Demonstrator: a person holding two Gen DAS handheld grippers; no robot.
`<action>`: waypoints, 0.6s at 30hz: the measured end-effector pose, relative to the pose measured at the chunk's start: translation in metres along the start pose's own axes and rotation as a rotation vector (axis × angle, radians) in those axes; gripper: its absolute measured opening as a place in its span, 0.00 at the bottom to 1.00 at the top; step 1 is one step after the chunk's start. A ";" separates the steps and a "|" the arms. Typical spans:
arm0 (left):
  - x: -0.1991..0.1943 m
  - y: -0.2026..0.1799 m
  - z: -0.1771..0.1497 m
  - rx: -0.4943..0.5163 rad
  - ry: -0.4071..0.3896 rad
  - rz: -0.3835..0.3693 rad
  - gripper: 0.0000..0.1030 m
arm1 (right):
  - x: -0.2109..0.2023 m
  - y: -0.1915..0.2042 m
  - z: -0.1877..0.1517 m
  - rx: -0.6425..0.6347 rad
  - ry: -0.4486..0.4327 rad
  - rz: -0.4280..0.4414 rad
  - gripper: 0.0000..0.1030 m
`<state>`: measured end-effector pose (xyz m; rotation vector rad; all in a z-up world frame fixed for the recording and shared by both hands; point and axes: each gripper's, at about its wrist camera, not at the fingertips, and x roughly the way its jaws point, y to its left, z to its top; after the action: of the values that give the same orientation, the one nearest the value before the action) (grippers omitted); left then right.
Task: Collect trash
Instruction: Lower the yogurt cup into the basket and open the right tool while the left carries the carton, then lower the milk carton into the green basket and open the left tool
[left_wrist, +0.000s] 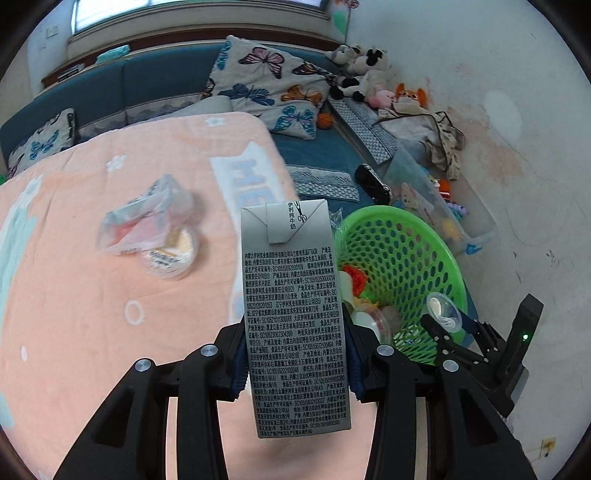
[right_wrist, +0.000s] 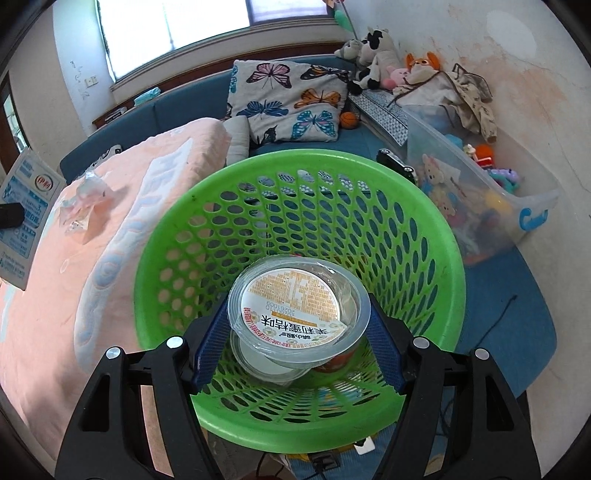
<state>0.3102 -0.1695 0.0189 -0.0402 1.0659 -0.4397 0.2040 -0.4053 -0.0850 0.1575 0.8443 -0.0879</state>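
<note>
Surface: pink blanket (left_wrist: 92, 295), 1 cup (left_wrist: 170, 254) plus 1 wrapper (left_wrist: 147, 218) left
Basket: 1 green basket (right_wrist: 424, 229), beside blanket
Left gripper (left_wrist: 295, 373): clamps 1 milk carton (left_wrist: 295, 314)
Right gripper (right_wrist: 299, 339): over basket, 1 lidded cup (right_wrist: 295, 310) between loosened pads, contact unclear

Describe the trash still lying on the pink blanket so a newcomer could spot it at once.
Start at the pink blanket beside the green basket. Near its middle lies a crumpled clear plastic bag, draped over a round clear cup with a gold-printed lid. Nothing else loose lies on the blanket in view.

Plastic cup (right_wrist: 299, 314) between pads; over basket (right_wrist: 166, 236)
</note>
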 end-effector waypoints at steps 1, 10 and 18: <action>0.002 -0.003 0.002 0.006 0.001 -0.002 0.39 | 0.000 -0.001 0.000 0.000 0.000 -0.004 0.71; 0.021 -0.034 0.007 0.065 0.023 -0.018 0.39 | -0.011 -0.013 -0.004 0.014 -0.021 -0.008 0.74; 0.045 -0.058 0.010 0.101 0.045 -0.030 0.39 | -0.029 -0.016 -0.011 0.015 -0.045 -0.003 0.74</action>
<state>0.3178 -0.2406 0.0005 0.0441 1.0871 -0.5229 0.1746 -0.4187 -0.0726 0.1677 0.7994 -0.1006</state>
